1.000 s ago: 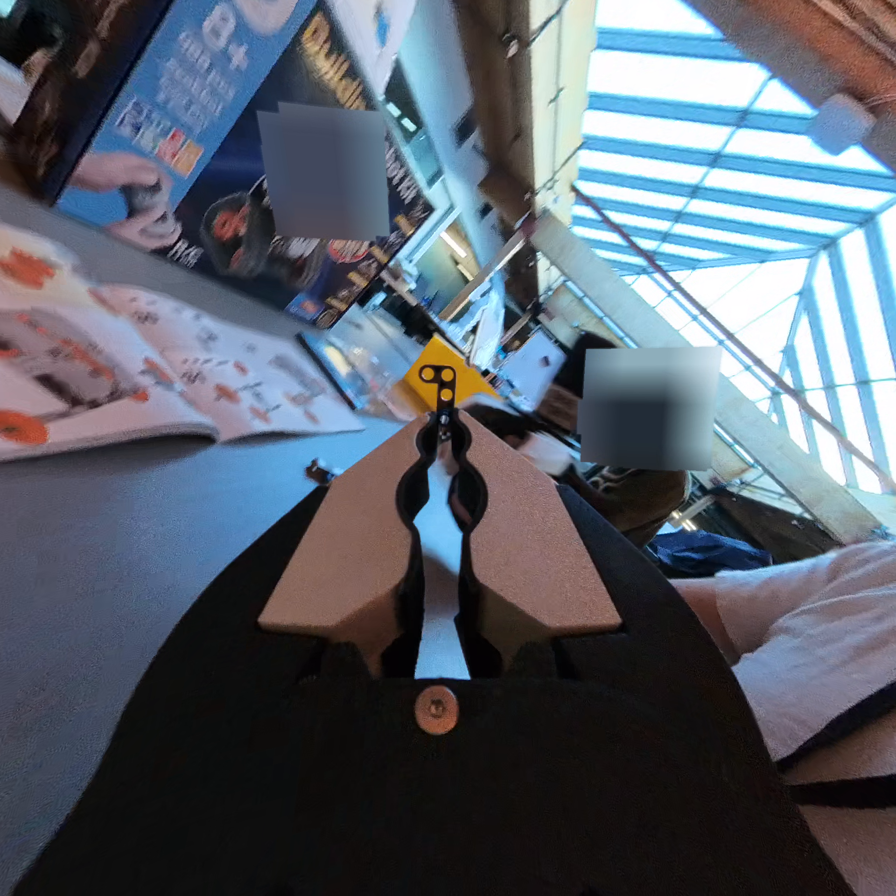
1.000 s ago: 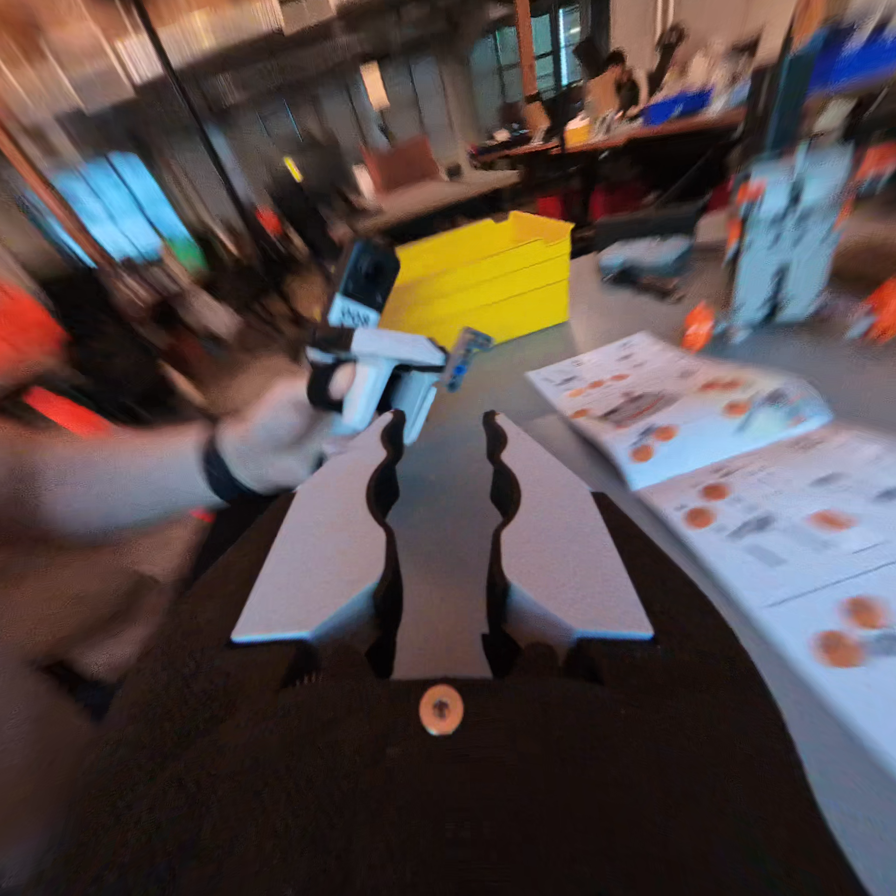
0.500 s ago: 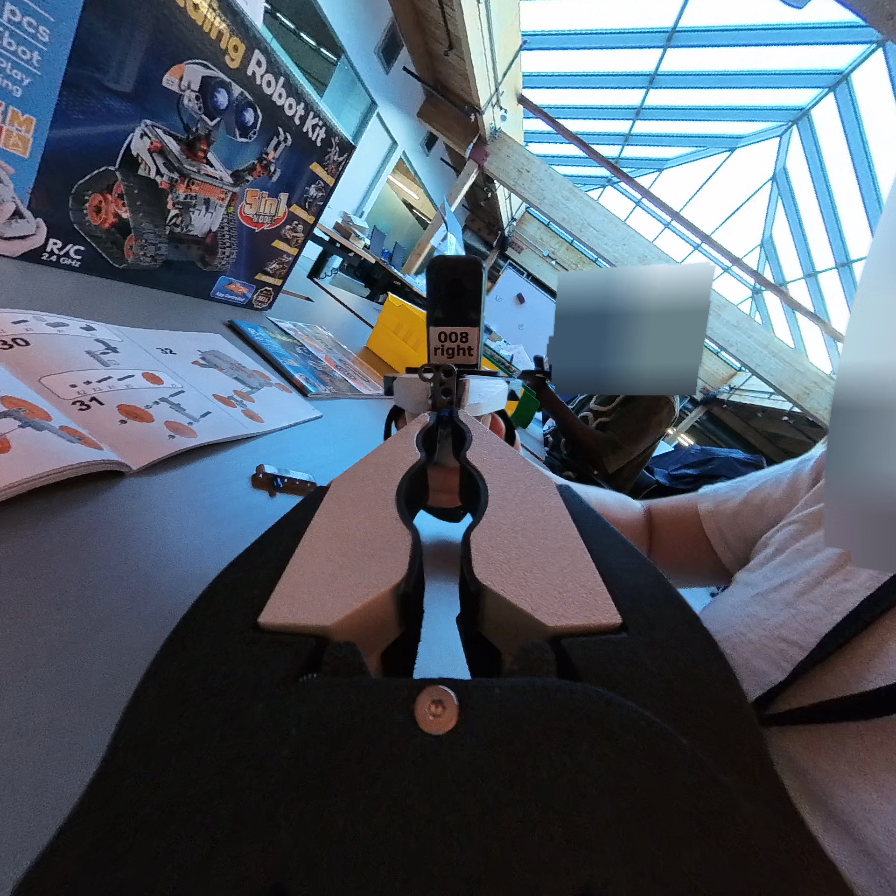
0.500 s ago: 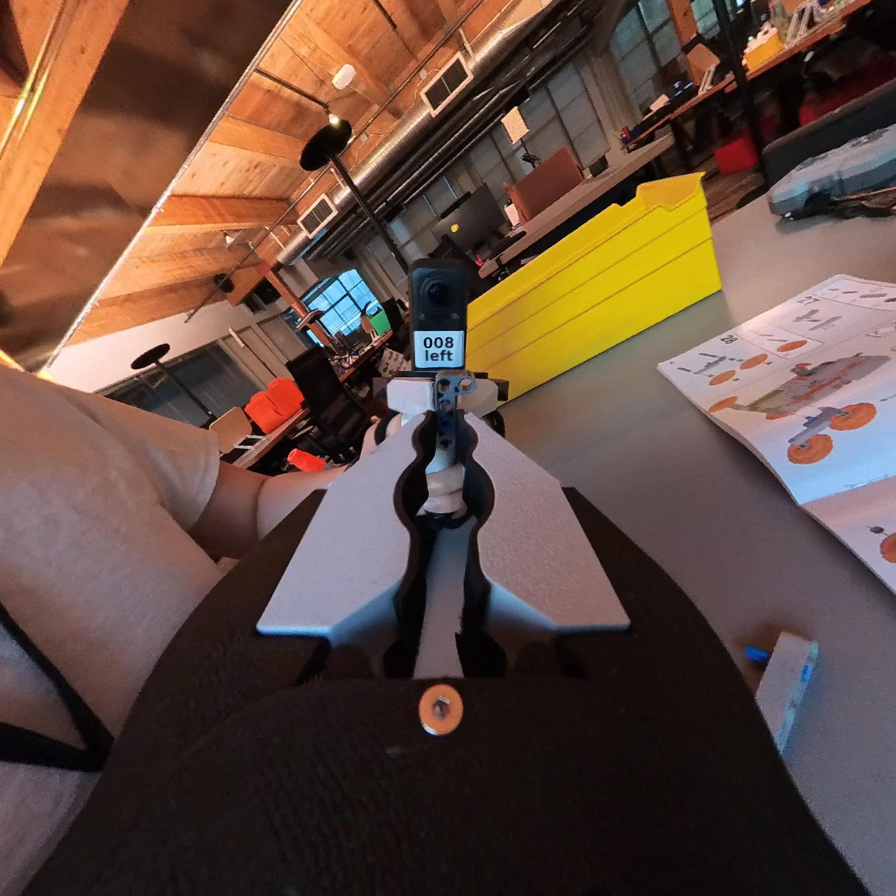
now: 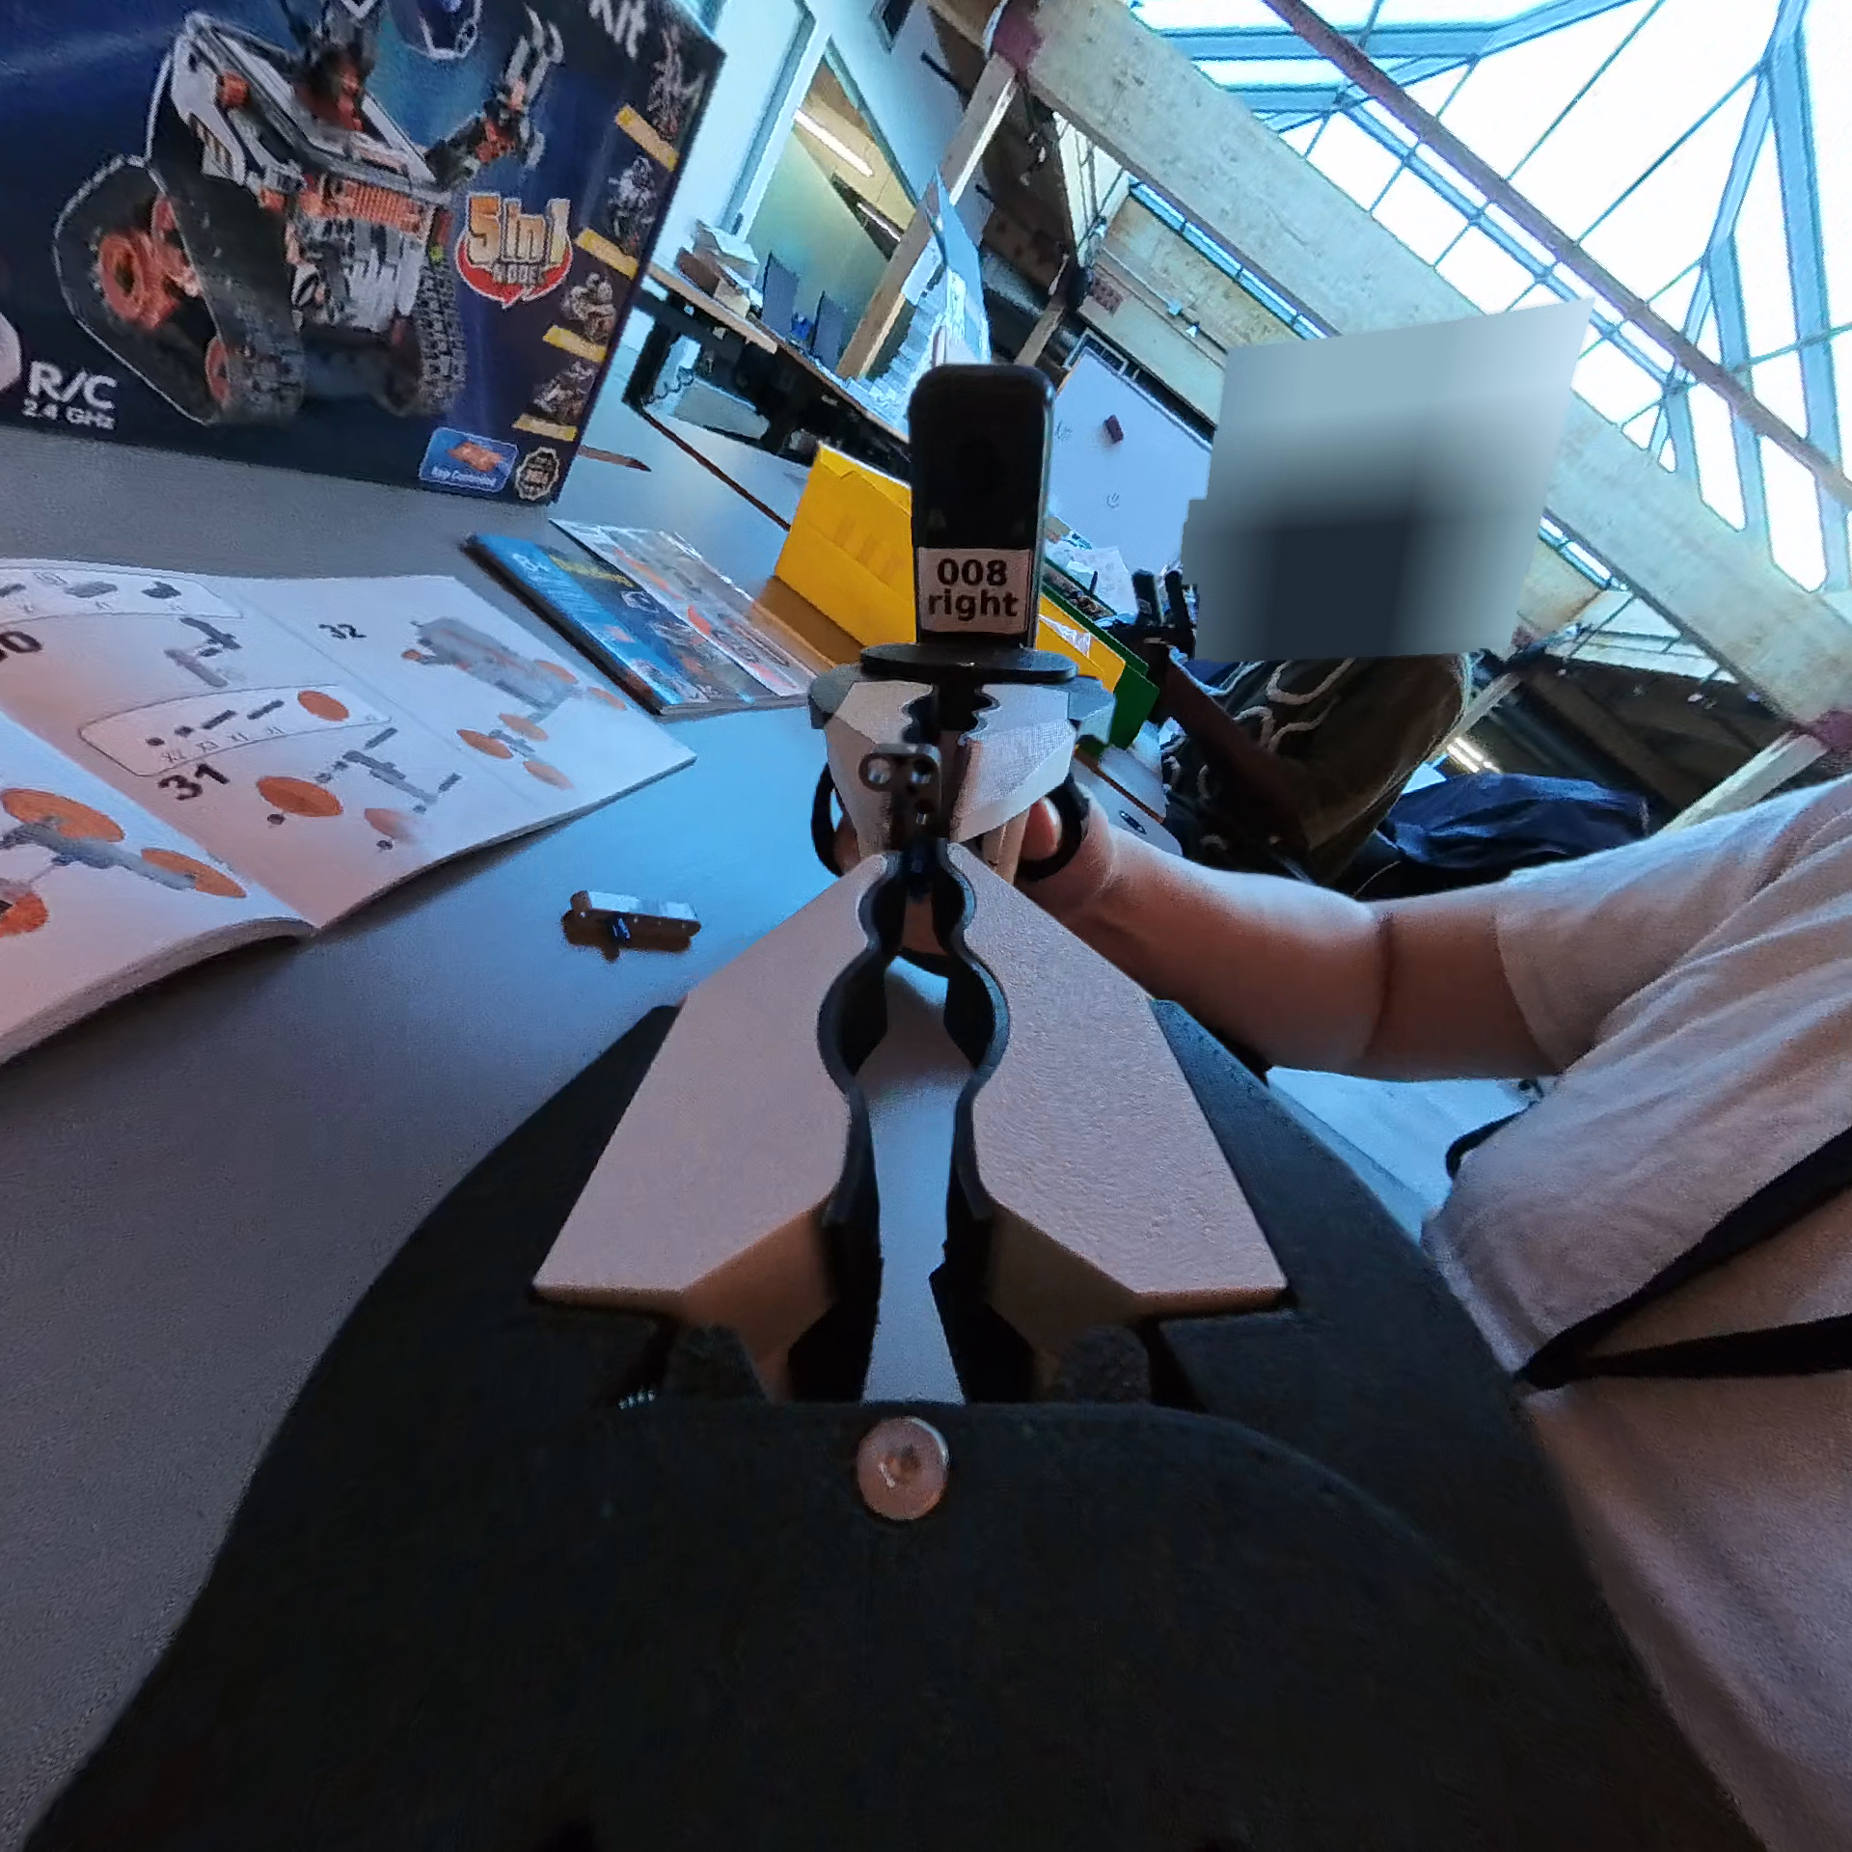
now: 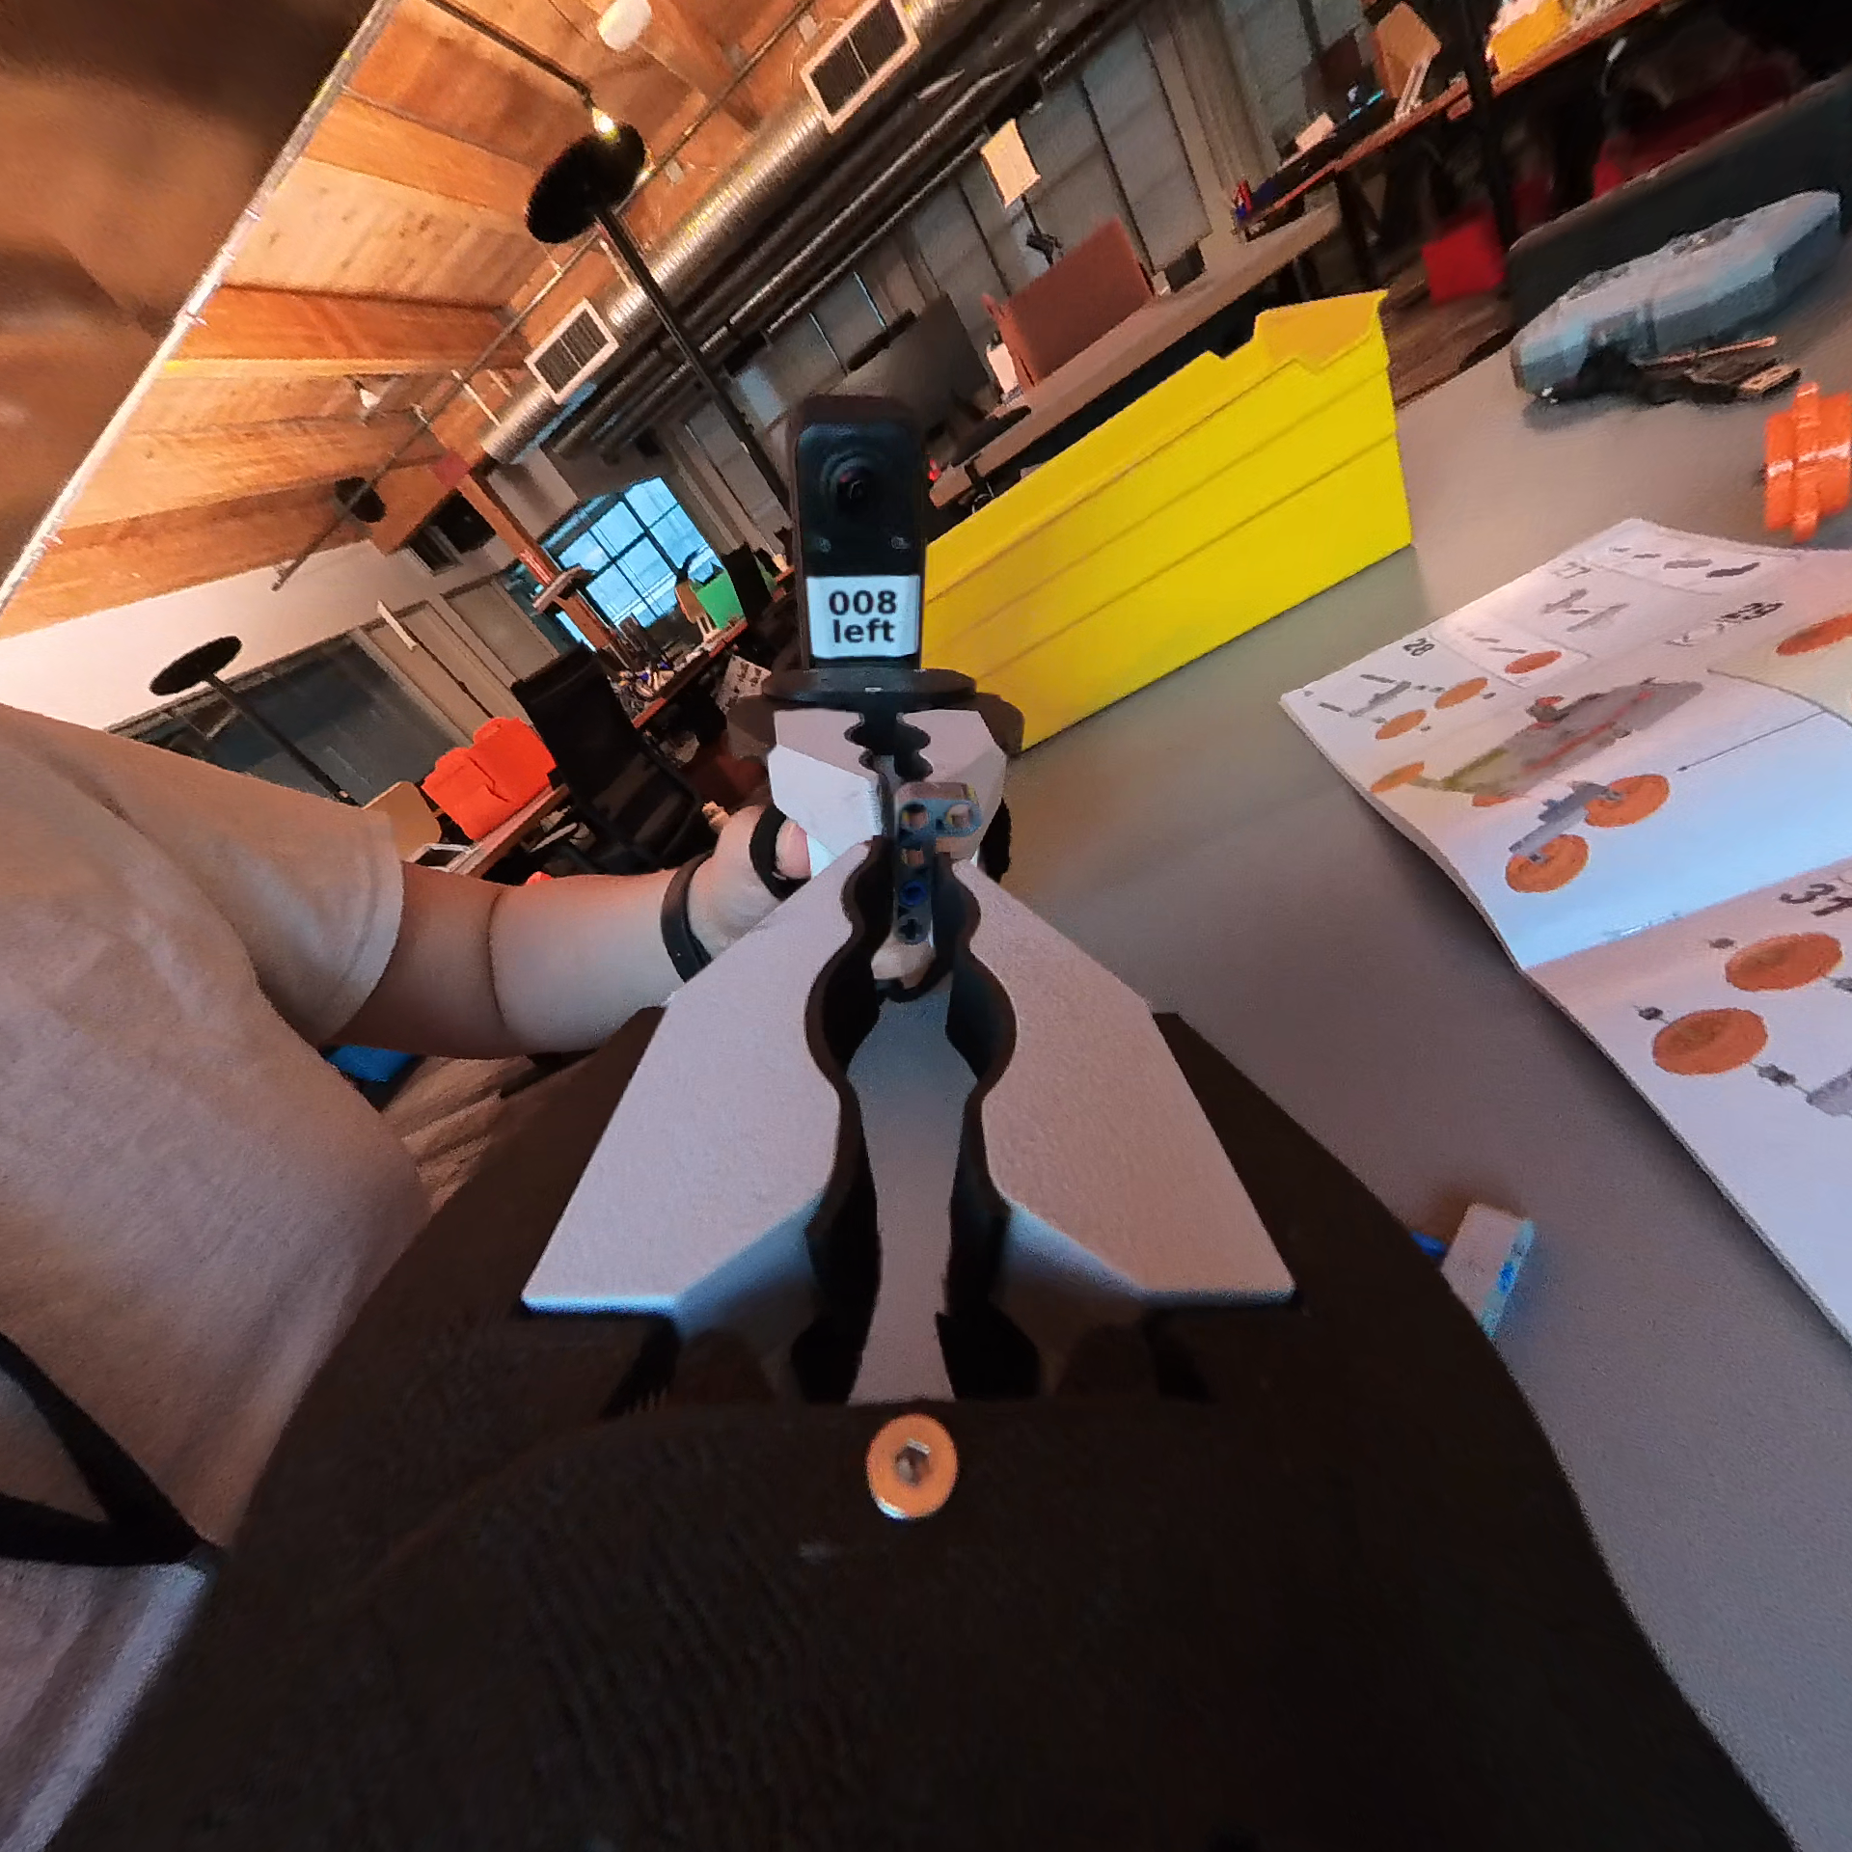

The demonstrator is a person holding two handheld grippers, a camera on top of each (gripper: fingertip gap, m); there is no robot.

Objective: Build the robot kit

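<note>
1. In the left wrist view, our left gripper [image 5: 917,862] has its pale, grainy, wedge-shaped fingers [image 5: 722,1092] drawn together at the tips, the black wavy-edged pads pinching the lower end of a small dark perforated beam [image 5: 907,792], a plastic building-kit part with round holes.
2. The beam stands upright from our tips and reaches the facing right gripper [image 5: 927,777], whose white faceted fingers close around its upper end; a black camera sits above it.
3. A hand [image 5: 1052,852] grips the right gripper's handle through black loops.
4. On the smooth grey table [image 5: 301,1152] lies a small dark beam with a blue pin [image 5: 629,919], well left of our tips, near the open instruction booklet [image 5: 301,762] with matte white pages.
5. Behind stand a glossy dark-blue kit box [image 5: 331,230] and a yellow plastic bin [image 5: 862,541].
6. In the right wrist view, our right gripper [image 6: 914,882] is nearly shut, its tips clamped on the same grey perforated beam [image 6: 914,882], which carries a blue pin in one hole.
7. The beam's top bends in a short L toward the left gripper [image 6: 902,792], which closes on it from the far side.
8. A ribbed yellow bin [image 6: 1183,541] stands behind; the open booklet [image 6: 1603,832] lies right.
9. A light beam with blue [image 6: 1493,1265] rests on the table [image 6: 1253,952] just beside our black housing.
</note>
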